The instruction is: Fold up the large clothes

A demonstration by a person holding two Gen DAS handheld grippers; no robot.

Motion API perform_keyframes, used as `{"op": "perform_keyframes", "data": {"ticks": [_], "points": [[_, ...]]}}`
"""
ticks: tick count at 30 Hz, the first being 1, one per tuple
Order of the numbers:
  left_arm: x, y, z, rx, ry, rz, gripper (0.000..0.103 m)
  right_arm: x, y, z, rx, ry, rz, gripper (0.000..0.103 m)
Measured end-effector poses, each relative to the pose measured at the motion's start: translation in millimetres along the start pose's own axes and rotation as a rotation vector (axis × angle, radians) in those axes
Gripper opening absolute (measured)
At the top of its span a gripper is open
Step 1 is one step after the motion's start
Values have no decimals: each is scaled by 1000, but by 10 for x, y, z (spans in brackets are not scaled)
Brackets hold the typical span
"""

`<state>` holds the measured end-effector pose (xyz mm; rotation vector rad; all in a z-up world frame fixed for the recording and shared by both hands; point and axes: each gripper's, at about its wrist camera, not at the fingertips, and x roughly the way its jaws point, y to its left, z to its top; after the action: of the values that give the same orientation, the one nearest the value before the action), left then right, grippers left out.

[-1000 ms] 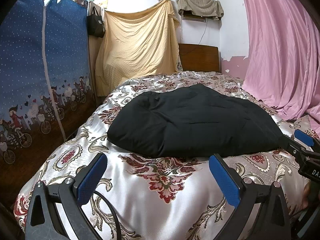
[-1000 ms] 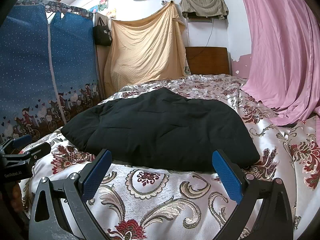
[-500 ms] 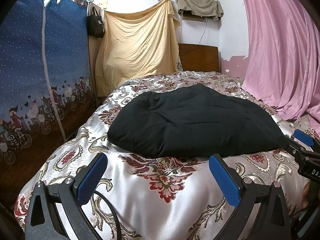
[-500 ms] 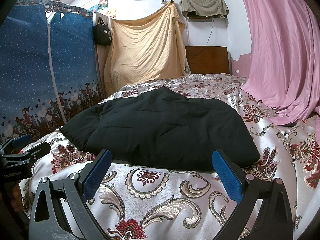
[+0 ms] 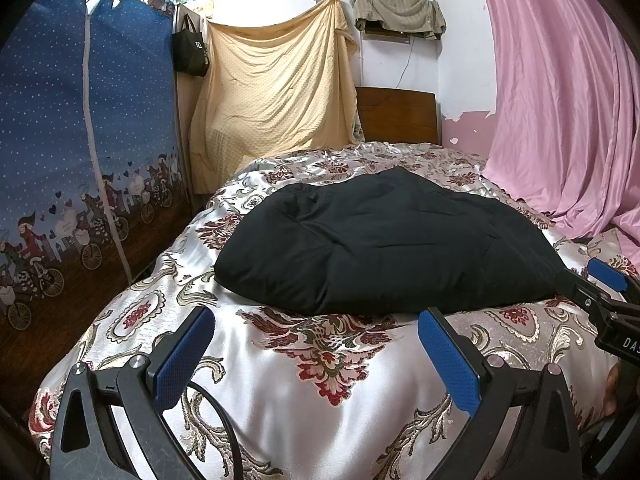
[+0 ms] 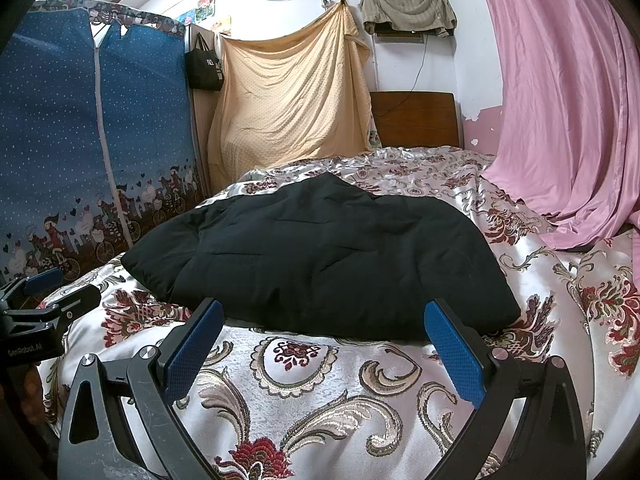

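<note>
The left gripper (image 5: 316, 354) has its two blue-padded fingers (image 5: 182, 354) spread wide with nothing between them but the patterned quilt (image 5: 332, 364) below. The right gripper (image 6: 320, 350) stands the same way, fingers (image 6: 454, 354) far apart and empty, over the quilt's scrollwork. The black coat (image 5: 380, 244), a puffy quilted garment, lies bundled on the bed straight ahead of both pairs of fingers; in each wrist view its near hem sits just beyond the fingertips and apart from them, and the bulk spans the gap between the pads and runs out past them on both sides. From the left wrist view the right gripper shows at the far right edge, its tips close by the coat's right corner; whether they touch it cannot be told. From the right wrist view the left gripper appears at the far left edge, short of the coat's left corner. Beyond the coat a yellow sheet (image 6: 292, 108) hangs on the wall, with a wooden headboard (image 6: 416, 120) to its right. A blue wardrobe (image 5: 68, 152) stands off to the left of the fingers, and a pink curtain (image 6: 568, 100) falls to the right.
</note>
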<state>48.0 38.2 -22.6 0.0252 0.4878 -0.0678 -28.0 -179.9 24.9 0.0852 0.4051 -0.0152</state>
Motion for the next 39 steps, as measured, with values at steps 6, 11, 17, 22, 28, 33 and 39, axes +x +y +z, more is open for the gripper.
{"op": "perform_keyframes", "data": {"ticks": [6,11,17,22,28,33,39], "points": [[0,-3,-2,2,-1,1,103,2,0,1,0,1,0,99],[0,4,6,4,-1,1,103,2,0,1,0,2,0,99],[1,24,7,6,-2,0,103,2,4,5,1,2,0,99],[1,19,11,9,-3,-1,103,-2,8,4,0,2,-1,99],[3,32,12,9,-3,-1,103,-4,8,4,1,2,-1,99],[4,36,13,10,-2,0,103,-3,6,5,1,2,-1,99],[1,23,10,10,-3,0,103,-4,5,7,2,2,0,99]]}}
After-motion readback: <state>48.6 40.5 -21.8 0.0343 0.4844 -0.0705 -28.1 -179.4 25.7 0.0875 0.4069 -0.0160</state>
